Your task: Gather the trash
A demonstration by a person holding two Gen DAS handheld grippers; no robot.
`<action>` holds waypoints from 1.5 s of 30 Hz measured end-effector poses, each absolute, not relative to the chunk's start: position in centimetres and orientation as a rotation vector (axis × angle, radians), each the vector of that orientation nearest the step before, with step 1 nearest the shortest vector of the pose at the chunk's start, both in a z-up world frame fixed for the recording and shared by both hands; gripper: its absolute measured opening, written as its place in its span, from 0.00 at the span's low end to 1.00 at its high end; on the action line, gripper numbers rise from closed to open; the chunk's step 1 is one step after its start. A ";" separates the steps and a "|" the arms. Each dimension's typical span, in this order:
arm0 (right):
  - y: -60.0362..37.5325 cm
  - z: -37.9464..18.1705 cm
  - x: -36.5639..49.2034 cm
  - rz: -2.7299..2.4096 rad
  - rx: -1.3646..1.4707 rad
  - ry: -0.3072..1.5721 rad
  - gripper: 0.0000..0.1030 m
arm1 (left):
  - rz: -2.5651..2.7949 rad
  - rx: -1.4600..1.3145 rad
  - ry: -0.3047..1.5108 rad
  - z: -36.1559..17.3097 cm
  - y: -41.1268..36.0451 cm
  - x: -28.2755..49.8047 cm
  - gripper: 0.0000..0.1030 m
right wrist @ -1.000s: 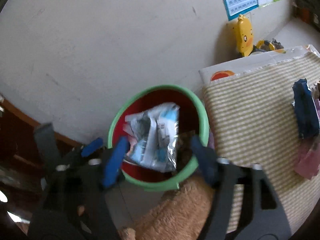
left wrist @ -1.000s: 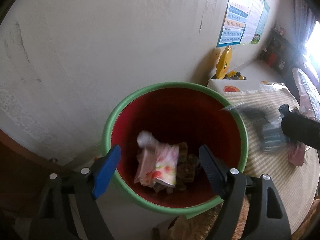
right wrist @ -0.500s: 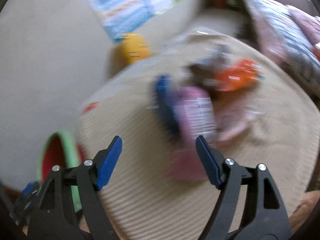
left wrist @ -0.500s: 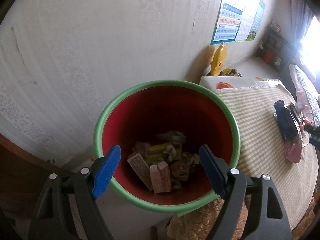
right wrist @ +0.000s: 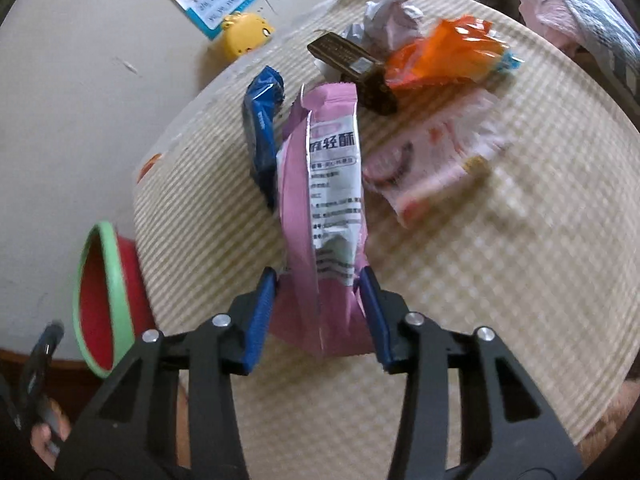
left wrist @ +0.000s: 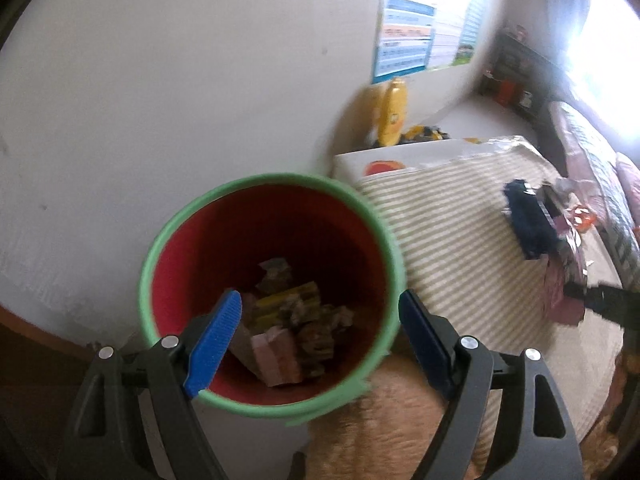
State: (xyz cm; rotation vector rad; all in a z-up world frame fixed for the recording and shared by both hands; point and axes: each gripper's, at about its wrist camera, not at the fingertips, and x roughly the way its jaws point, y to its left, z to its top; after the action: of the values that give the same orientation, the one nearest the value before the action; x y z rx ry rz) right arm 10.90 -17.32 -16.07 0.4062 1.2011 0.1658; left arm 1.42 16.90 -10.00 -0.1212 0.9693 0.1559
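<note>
A red bin with a green rim [left wrist: 276, 184] stands by the wall, holding several wrappers [left wrist: 288, 328]. My left gripper [left wrist: 320, 332] hovers open and empty over its near rim. My right gripper [right wrist: 318, 316] is open with its jaws on either side of a pink snack wrapper [right wrist: 320, 184] lying on the checked round table [right wrist: 480, 280]. Beside the pink wrapper lie a blue wrapper [right wrist: 262, 128], a brown wrapper [right wrist: 352, 68], an orange wrapper [right wrist: 444, 56] and a pale pink wrapper [right wrist: 432, 156]. The bin's rim also shows in the right wrist view [right wrist: 116, 276].
A yellow duck toy [left wrist: 394, 112] stands against the wall beyond the table, with a poster [left wrist: 420, 36] above it. A bed [left wrist: 592, 168] lies at the far right. A furry tan surface [left wrist: 380, 420] sits below the bin. Crumpled grey paper [right wrist: 388, 12] lies at the table's far edge.
The wrapper my right gripper held dropped into the bin. The right gripper then swung to the table and now straddles the pink wrapper. The left gripper stayed over the bin.
</note>
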 end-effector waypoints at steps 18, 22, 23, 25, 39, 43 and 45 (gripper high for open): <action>-22.9 -17.4 3.6 0.149 0.526 1.132 0.41 | -0.098 -0.033 1.060 -13.9 -6.1 17.5 0.75; -23.6 -17.8 3.6 0.163 0.583 1.126 0.41 | -0.083 0.049 1.093 -15.8 -9.1 19.3 0.75; -23.9 -17.8 3.2 0.166 0.597 1.125 0.41 | -0.075 0.067 1.104 -16.1 -9.4 19.6 0.75; -24.3 -17.8 2.8 0.168 0.614 1.122 0.41 | -0.065 0.109 1.131 -17.0 -10.3 20.1 0.75; -25.3 -18.5 2.3 0.150 0.661 1.140 0.50 | -0.148 0.165 1.142 -17.8 -11.8 17.9 0.18; -25.3 -18.5 2.6 0.140 0.662 1.136 0.52 | -0.145 0.115 1.127 -16.9 -9.7 16.5 0.17; -25.4 -18.5 2.5 0.136 0.658 1.140 0.52 | -0.154 0.099 1.112 -16.3 -8.4 15.8 0.17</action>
State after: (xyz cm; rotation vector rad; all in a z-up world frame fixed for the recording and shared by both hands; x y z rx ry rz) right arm 2.54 -25.38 -18.46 0.6583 1.1403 0.1362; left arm 15.78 -8.41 -16.27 0.0986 1.1118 -0.1540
